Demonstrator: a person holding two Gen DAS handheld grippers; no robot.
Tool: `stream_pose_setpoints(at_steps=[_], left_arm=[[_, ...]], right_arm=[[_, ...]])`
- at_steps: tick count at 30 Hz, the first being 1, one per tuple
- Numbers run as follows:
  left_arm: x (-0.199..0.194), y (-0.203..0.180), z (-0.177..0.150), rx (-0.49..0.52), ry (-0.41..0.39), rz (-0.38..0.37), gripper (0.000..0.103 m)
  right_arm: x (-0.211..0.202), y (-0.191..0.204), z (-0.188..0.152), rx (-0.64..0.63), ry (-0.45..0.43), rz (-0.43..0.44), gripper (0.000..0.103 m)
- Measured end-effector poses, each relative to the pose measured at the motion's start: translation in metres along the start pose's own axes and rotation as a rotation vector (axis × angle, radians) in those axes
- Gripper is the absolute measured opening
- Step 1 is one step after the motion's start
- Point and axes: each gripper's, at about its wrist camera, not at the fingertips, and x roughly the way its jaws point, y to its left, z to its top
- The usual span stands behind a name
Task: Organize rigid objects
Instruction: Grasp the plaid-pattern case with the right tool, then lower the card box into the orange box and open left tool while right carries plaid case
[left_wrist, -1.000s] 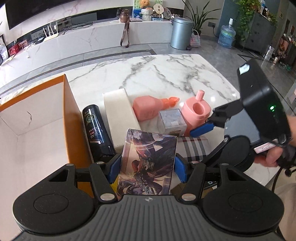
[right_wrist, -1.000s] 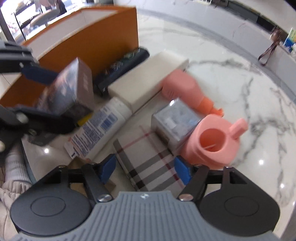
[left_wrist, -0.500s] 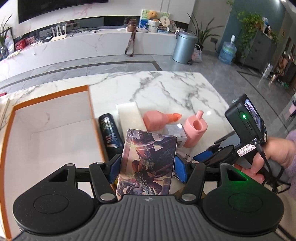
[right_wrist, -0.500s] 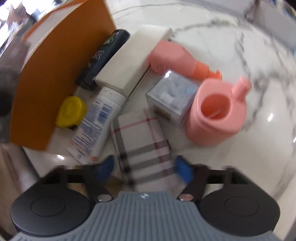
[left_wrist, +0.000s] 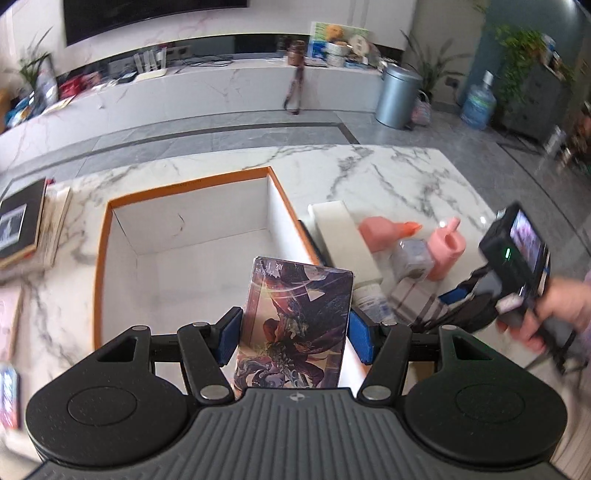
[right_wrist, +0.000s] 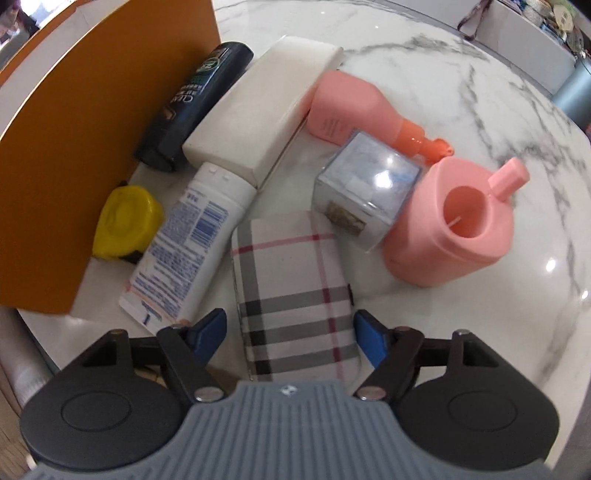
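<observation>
- Left wrist view: our left gripper (left_wrist: 293, 341) is clamped on an illustrated card box (left_wrist: 295, 325), both blue pads pressed against its long sides, the box standing upright at lower centre of the frame.
- Behind the box, at centre left, we see the orange-rimmed storage box (left_wrist: 101, 266) open, its white floor bare.
- At the right edge our right hand (left_wrist: 554, 310) grips the handle of the other tool.
- Right wrist view: our right gripper (right_wrist: 290, 332) straddles a plaid case (right_wrist: 291, 291) lying flat at lower centre; its jaws have just been opening again, and a thin gap shows on each side between pad and case, so nothing is gripped.
- Left of the case lies a white tube (right_wrist: 184, 243), with a yellow tape measure (right_wrist: 123, 221) beside the orange wall.
- Upper left holds a dark bottle (right_wrist: 195, 99) and a white carton (right_wrist: 258, 110) side by side.
- At right, a pink bottle (right_wrist: 351, 107), a clear cube (right_wrist: 365, 184) and a pink cup (right_wrist: 458, 229) crowd the marble table (right_wrist: 498, 110).
</observation>
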Motion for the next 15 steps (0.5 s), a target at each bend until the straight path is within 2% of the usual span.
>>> stream_pose_setpoints(at_steps=[3,7,11,15], left_arm=[[0.007,0.011,0.001,0.128,0.026,-0.003,0.069],[0.021,0.012,0.000,0.405,0.058,0.030,0.069],[0.042,0.017,0.005,0.626,0.092,0.055,0.069],[0.073,0.019,0.005,0.853,0.109,0.104,0.069]], right_arm=[[0.000,-0.001,0.002,0.013,0.017,-0.016,0.065],[-0.013,0.002,0.001,-0.021,-0.009,-0.047,0.065],[-0.045,0.009,0.009,-0.067,-0.055,-0.066,0.065],[-0.091,0.028,0.024,-0.127,-0.143,-0.032,0.065]])
